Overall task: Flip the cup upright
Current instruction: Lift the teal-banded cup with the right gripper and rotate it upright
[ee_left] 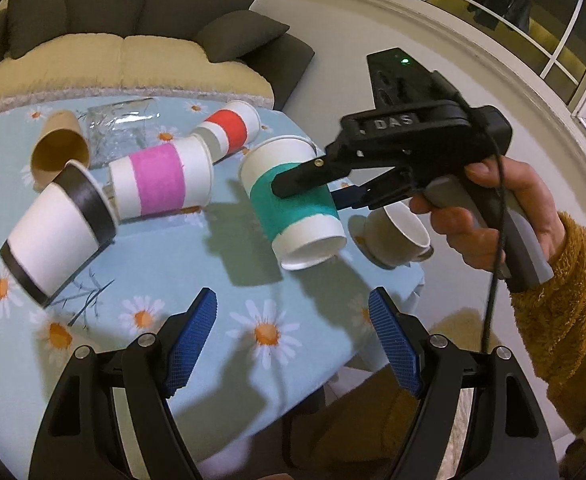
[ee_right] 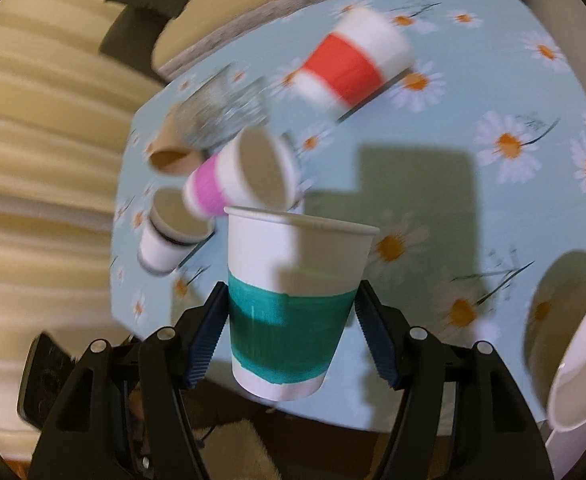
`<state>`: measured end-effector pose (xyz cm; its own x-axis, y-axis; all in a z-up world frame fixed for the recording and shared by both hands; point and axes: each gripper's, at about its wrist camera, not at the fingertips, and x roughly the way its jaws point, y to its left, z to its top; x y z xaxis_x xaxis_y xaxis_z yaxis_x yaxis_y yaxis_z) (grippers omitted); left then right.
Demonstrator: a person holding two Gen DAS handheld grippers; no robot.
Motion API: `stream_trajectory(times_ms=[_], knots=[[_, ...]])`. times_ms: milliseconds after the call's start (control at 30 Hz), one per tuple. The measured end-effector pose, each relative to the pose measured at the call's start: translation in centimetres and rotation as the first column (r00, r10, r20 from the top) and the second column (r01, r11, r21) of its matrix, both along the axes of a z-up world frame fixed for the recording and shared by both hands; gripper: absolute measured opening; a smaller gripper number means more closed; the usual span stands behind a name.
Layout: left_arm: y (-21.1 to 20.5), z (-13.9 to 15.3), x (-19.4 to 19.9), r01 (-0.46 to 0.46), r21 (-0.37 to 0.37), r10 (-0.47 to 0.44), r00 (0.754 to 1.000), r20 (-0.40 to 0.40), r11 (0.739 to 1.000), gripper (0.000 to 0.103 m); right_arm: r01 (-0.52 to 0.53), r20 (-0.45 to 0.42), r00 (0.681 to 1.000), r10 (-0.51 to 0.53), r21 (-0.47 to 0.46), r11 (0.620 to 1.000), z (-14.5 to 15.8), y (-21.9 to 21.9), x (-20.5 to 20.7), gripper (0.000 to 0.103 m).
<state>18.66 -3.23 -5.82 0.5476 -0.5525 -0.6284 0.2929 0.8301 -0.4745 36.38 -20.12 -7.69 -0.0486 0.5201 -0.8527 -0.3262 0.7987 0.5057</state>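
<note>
A white paper cup with a teal band [ee_left: 293,200] is held tilted above the table by my right gripper [ee_left: 313,188], whose jaws are shut on its teal band. In the right wrist view the teal-band cup [ee_right: 293,300] sits between the blue pads [ee_right: 207,344], rim toward the far side. My left gripper [ee_left: 293,320] is open and empty, low over the table's near edge, below the cup.
Several cups lie on their sides on the daisy tablecloth [ee_left: 173,280]: a black-band cup [ee_left: 57,236], a pink-band cup [ee_left: 161,184], a red-band cup [ee_left: 229,128], a brown cup [ee_left: 59,148]. A white teacup on a saucer [ee_left: 397,236] sits at the right edge. Crumpled plastic [ee_left: 121,128] lies behind.
</note>
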Motion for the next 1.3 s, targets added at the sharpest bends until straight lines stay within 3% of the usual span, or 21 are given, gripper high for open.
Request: stream_trajectory(times_ms=[267,467,667,1000,1100,1300], knots=[[4.1,-1.0,-1.1,-0.065,-0.066,0.057,0.992,-0.114,0.996,0.077,-0.149,-0.019,0.989,0.150,0.021,0.989,-1.9,2.6,-3.3,0.064],[5.8,-1.9,-1.8,-0.106,-0.088,0.092,0.985,-0.149,0.991,0.077,-0.221,-0.023,0.975,0.222,0.037,0.975,-3.1,3.8,-5.6,0.065],[6.6,-2.5,-1.3,-0.136,-0.130,0.111,0.977,-0.180,0.982,0.077,-0.215,-0.037,0.976,0.216,0.028,0.976,-3.9,3.2,-5.8,0.065],[6.6,-3.1,-0.6,-0.154,-0.124,0.127,0.971,-0.203,0.980,0.077,-0.213,-0.028,0.977,0.213,0.008,0.977,-4.2,3.0,-6.0,0.065],[6.5,-3.3,-0.2,-0.171,-0.113,0.145,0.968,-0.202,0.979,0.077,-0.203,-0.014,0.979,0.203,0.004,0.979,-4.1,2.7,-6.3,0.079],[6.9,-3.3,0.3,-0.194,-0.137,0.161,0.961,-0.223,0.971,0.077,-0.194,0.005,0.981,0.194,0.025,0.981,-3.3,1.6,-7.1,0.079]])
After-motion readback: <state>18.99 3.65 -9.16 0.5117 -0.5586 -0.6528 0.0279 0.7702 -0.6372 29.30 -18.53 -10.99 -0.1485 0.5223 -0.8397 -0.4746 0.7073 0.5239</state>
